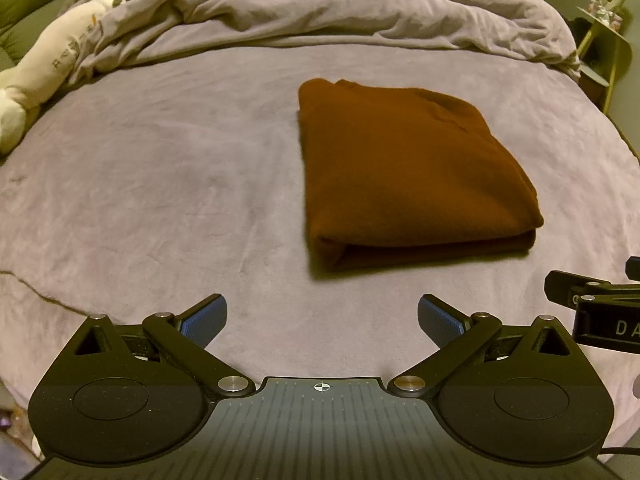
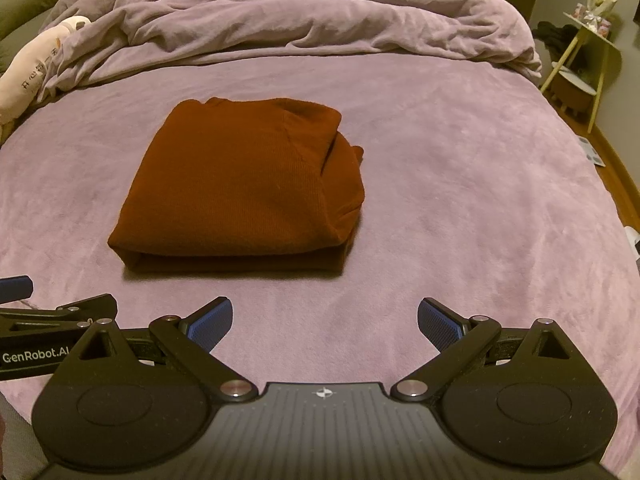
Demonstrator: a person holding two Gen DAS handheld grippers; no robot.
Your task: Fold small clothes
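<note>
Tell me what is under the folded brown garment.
The garment lies on the purple blanket, which shows all around it. At its near edge the folded layers stack on each other. Whatever lies inside the folds or directly beneath is covered. Both grippers hang open, apart from it.

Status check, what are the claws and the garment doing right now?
Left claw open, empty. Right claw open, empty. Rust garment folded flat on purple blanket. Nothing in the way.

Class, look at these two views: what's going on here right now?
A person holds two handheld grippers over a bed with a purple cover. The left gripper and right gripper are both open and hold nothing. A rust-brown garment lies folded into a neat rectangle ahead of them, touched by neither. A rumpled duvet is bunched at the far end.
</note>
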